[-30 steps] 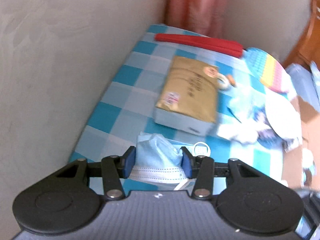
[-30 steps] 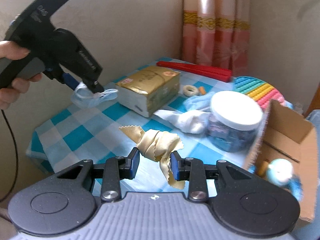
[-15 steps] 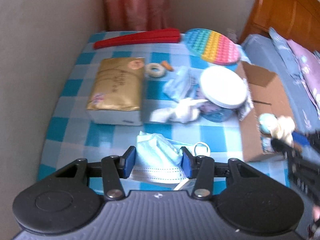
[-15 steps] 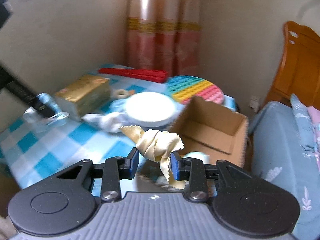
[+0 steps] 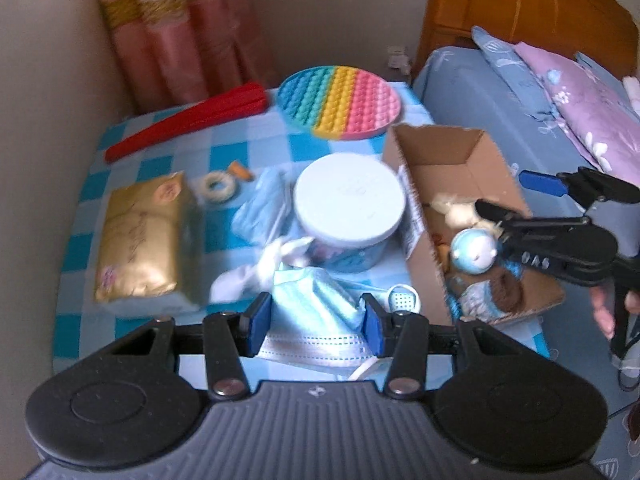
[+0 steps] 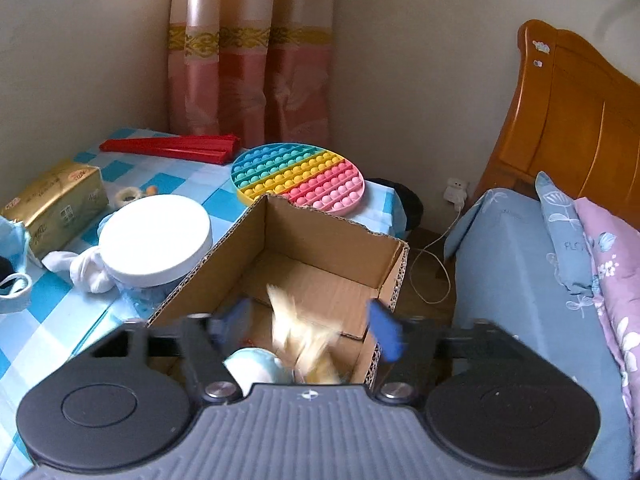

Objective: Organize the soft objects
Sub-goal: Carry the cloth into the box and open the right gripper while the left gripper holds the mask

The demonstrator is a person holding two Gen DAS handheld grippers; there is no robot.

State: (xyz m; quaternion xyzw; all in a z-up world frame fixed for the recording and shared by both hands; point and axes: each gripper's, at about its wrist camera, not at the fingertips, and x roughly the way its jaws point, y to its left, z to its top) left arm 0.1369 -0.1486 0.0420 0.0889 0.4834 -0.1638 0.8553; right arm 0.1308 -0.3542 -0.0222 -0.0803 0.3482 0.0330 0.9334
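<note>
Pale gold cloth (image 6: 304, 332) is loose between the jaws of the right tool (image 6: 308, 328), which have just been opening and now stand wide apart over the cardboard box (image 6: 320, 236); the risk, as I judge it, is the light fabric catching on a pad or the near box wall and draping outside (a plush toy (image 6: 256, 364) already fills that end). The left tool (image 5: 314, 322) is clamped on the blue face mask (image 5: 316, 312), angled steeply down above the table (image 5: 132, 160). The box lies ahead and right of it.
</note>
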